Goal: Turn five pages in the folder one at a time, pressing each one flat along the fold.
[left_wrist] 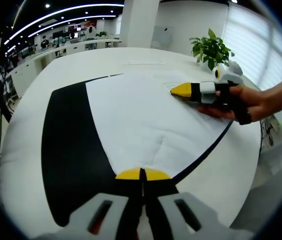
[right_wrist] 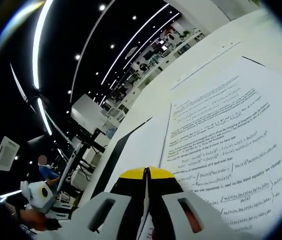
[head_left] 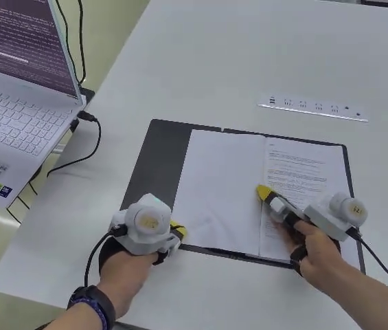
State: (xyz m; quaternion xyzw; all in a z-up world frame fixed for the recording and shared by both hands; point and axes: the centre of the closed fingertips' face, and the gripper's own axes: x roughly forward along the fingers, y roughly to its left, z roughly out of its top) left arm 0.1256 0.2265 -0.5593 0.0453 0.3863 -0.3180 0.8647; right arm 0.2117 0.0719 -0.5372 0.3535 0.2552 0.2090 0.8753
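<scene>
Jaws closed, left gripper [left_wrist: 141,174] and right gripper [right_wrist: 147,172] seemingly touch page [head_left: 218,185].

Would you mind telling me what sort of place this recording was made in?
Most likely an open-plan office: a laptop and a built-in socket strip on a white table, with rows of desks under long ceiling lights behind.

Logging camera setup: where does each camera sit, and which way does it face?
Head view: overhead, looking down at the open black folder with white pages; the left hand and right hand show.
Left gripper view: on the left gripper, facing across the folder toward the right gripper and right hand.
Right gripper view: on the right gripper, facing along the printed page.
Shared: each gripper view catches the other gripper.
</scene>
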